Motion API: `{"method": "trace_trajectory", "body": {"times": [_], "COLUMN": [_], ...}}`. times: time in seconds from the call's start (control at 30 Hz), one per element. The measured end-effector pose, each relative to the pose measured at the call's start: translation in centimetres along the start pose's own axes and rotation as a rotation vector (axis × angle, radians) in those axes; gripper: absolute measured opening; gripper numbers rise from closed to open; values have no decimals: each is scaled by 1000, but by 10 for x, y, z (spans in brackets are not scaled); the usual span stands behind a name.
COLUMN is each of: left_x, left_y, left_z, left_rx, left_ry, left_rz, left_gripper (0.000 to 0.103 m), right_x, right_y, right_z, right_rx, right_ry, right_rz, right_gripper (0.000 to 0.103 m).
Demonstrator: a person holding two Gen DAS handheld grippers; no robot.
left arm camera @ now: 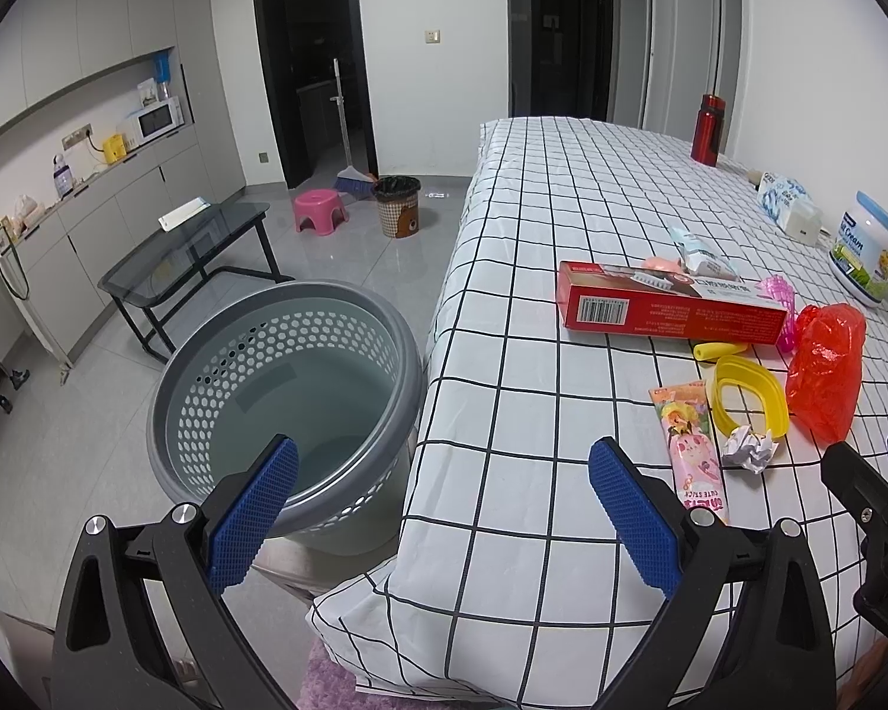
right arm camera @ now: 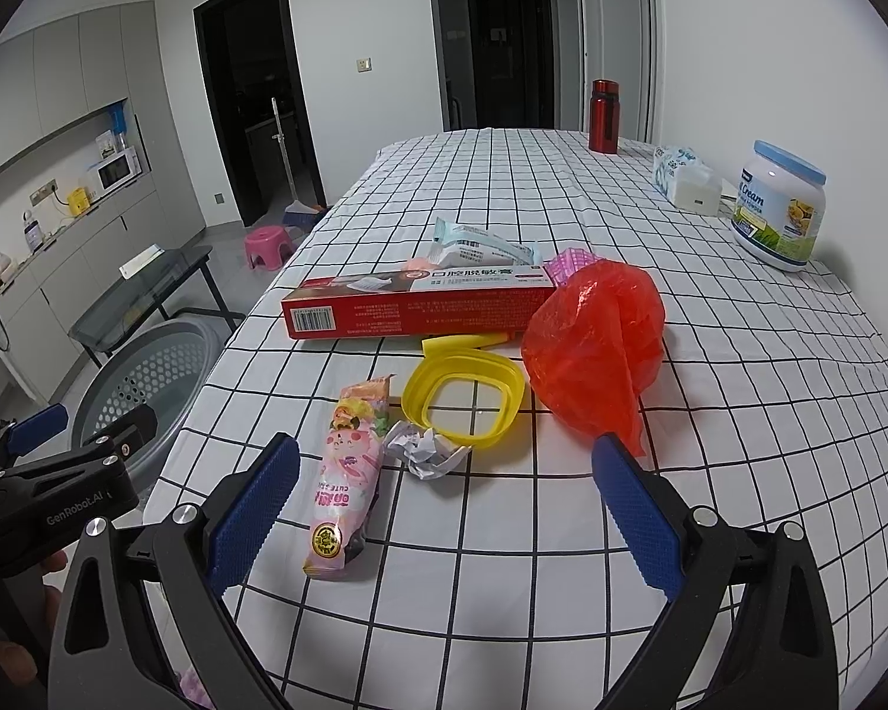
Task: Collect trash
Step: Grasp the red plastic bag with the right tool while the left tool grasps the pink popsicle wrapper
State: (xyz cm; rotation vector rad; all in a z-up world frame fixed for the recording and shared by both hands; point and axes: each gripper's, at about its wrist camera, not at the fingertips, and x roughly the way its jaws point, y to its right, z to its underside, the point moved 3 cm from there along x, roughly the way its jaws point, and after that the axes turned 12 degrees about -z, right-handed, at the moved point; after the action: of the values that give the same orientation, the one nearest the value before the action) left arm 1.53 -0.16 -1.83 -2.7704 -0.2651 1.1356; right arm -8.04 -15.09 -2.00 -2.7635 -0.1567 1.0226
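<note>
Trash lies on the checked tablecloth (right arm camera: 562, 532): a pink snack wrapper (right arm camera: 346, 485), a crumpled paper ball (right arm camera: 426, 449), a yellow plastic ring (right arm camera: 462, 399), a red plastic bag (right arm camera: 598, 349), a red toothpaste box (right arm camera: 420, 302) and a pale blue wrapper (right arm camera: 479, 248). My right gripper (right arm camera: 444, 503) is open just short of the wrapper and paper ball. My left gripper (left arm camera: 444, 503) is open over the table's left edge, beside the grey perforated basket (left arm camera: 290, 390) on the floor. The same wrapper (left arm camera: 689, 444), paper ball (left arm camera: 749, 447), ring (left arm camera: 746, 393), bag (left arm camera: 826, 367) and box (left arm camera: 669, 302) show in the left wrist view.
At the table's far right stand a milk powder jar (right arm camera: 778, 213), a tissue pack (right arm camera: 684, 177) and a red bottle (right arm camera: 604, 115). On the floor are a glass side table (left arm camera: 189, 248), a pink stool (left arm camera: 319, 210), a small bin (left arm camera: 396, 204) and a broom (left arm camera: 349, 171).
</note>
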Motion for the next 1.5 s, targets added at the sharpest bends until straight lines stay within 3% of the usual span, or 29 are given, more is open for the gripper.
{"method": "trace_trajectory", "body": {"times": [0.2,0.53,0.7,1.03,1.4,1.43,1.5], "left_x": [0,9,14,23,34,34,34], "left_y": [9,37,54,70,77,78,80], "left_z": [4,7,4,-6,-2,-2,-1], "left_rx": [22,64,86,82,75,75,78], "left_ry": [-2,-26,-34,-38,-79,-81,-88], "left_rz": [19,77,89,95,112,114,120], "left_gripper": [97,97,97,97,97,97,97], "right_x": [-8,-20,-13,34,64,64,65], "right_y": [18,83,108,107,106,105,103], "right_z": [6,19,11,-22,-35,-35,-33], "right_rx": [19,97,146,99,65,58,44], "right_ry": [-7,-20,-18,-51,-66,-65,-68], "right_rz": [18,142,105,25,59,57,56], "right_gripper": [95,95,95,94,93,91,75]}}
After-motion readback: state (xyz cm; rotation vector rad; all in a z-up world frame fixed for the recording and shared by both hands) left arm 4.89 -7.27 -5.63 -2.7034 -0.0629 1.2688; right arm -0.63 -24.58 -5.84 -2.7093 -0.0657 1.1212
